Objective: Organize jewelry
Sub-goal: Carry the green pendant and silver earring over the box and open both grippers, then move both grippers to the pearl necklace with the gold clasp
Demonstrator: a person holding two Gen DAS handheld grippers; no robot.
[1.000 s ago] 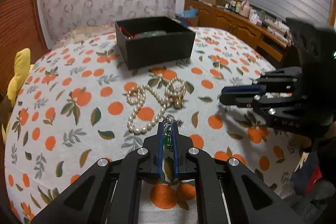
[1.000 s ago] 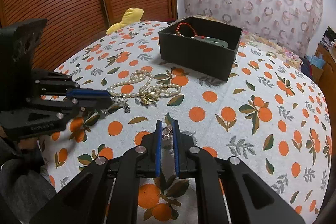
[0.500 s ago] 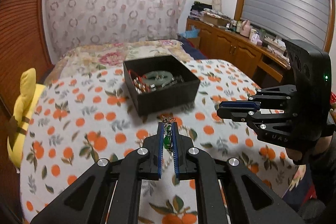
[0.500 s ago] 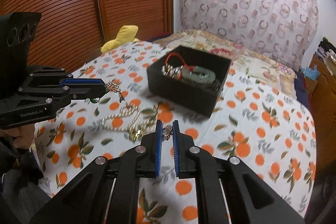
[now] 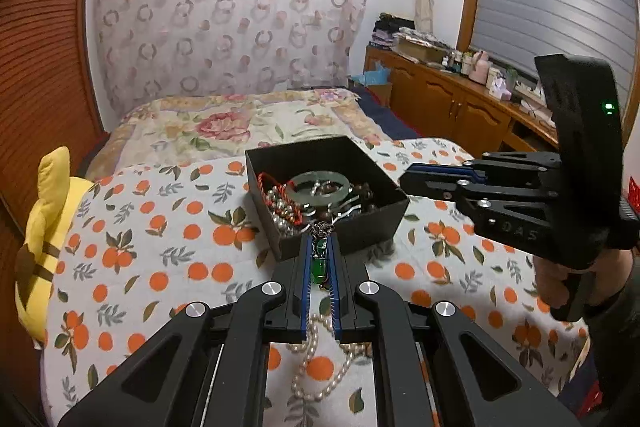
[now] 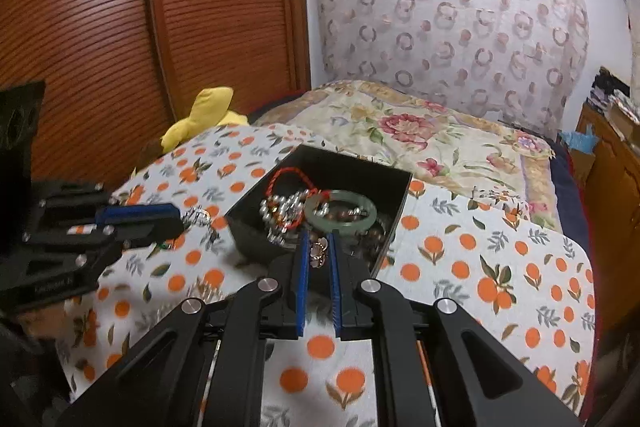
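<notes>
A black open box holds a jade bangle, a red cord bracelet and silver beads. My left gripper is shut on a green-stone pendant with a silver chain, held at the box's near wall. My right gripper is shut on a small rose-gold flower piece, held over the box's near edge. A pearl necklace lies on the cloth under my left gripper.
The box stands on an orange-print cloth over a bed. A yellow plush lies at the left edge. A floral quilt lies behind, a wooden dresser at the right, a wooden slatted door at the left.
Both grippers have risen from the cloth and moved forward to the box, each carrying its piece. The pearl necklace has stayed on the cloth, now below the left gripper.
</notes>
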